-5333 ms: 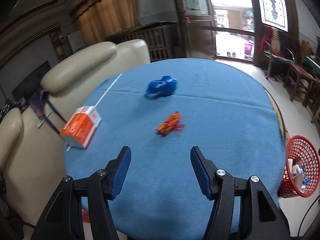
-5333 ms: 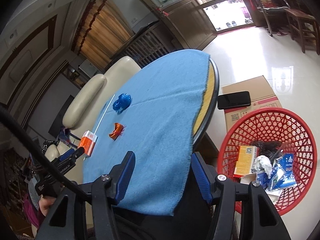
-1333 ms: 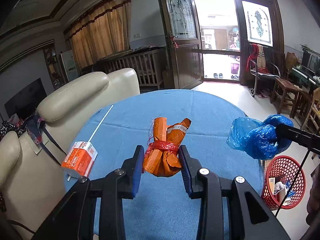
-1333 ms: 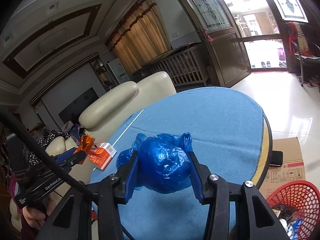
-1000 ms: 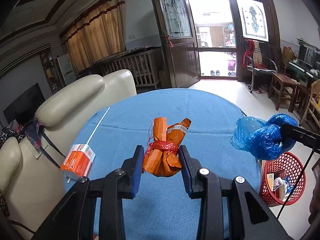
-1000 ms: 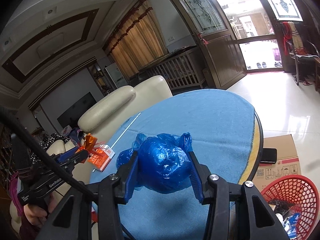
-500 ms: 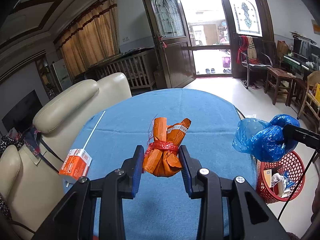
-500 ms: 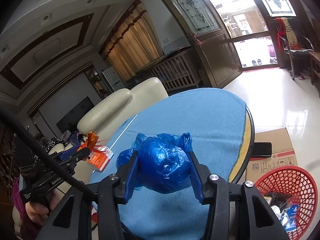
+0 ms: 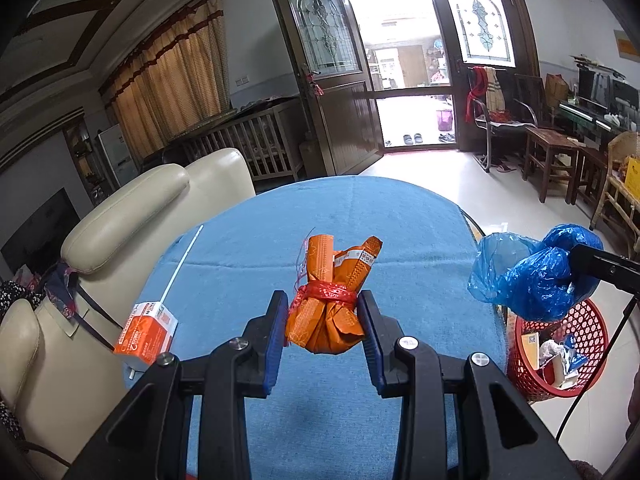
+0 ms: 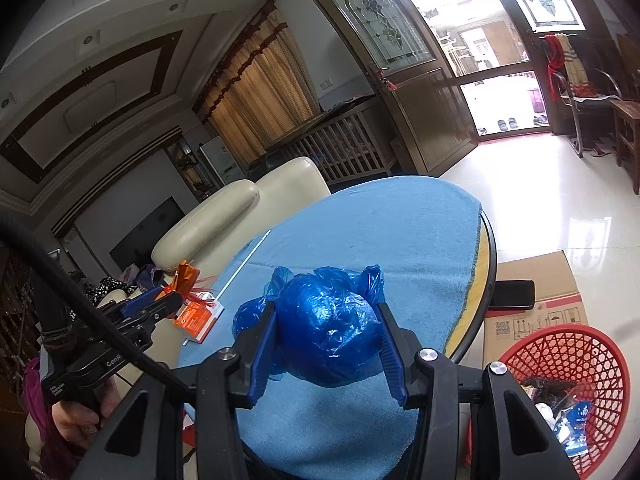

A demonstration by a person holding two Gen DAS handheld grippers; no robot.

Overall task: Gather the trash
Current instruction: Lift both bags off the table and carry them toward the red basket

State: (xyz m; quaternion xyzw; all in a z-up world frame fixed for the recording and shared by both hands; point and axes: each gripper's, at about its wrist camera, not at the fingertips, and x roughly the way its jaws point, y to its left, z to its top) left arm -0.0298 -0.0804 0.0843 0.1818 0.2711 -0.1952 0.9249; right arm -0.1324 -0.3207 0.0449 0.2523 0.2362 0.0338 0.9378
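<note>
My left gripper (image 9: 322,334) is shut on an orange wrapper bundle (image 9: 330,308) tied with red string, held above the blue tablecloth (image 9: 360,224). My right gripper (image 10: 327,344) is shut on a crumpled blue plastic bag (image 10: 326,336), held above the table's near edge. The blue bag also shows at the right of the left wrist view (image 9: 532,276), above the red trash basket (image 9: 592,332). The basket stands on the floor at the lower right of the right wrist view (image 10: 560,348) and holds several pieces of trash. An orange carton (image 9: 146,332) lies at the table's left edge.
A white straw (image 9: 180,264) lies on the cloth by the carton. Cream armchairs (image 9: 132,208) stand left of the table. A cardboard box (image 10: 536,300) with a black phone (image 10: 514,294) on it sits by the basket. Wooden chairs (image 9: 552,156) stand at the far right.
Both grippers were open and empty five seconds ago; each now holds its piece of trash lifted off the table. Over the last second both views have drifted back and the basket has come nearer.
</note>
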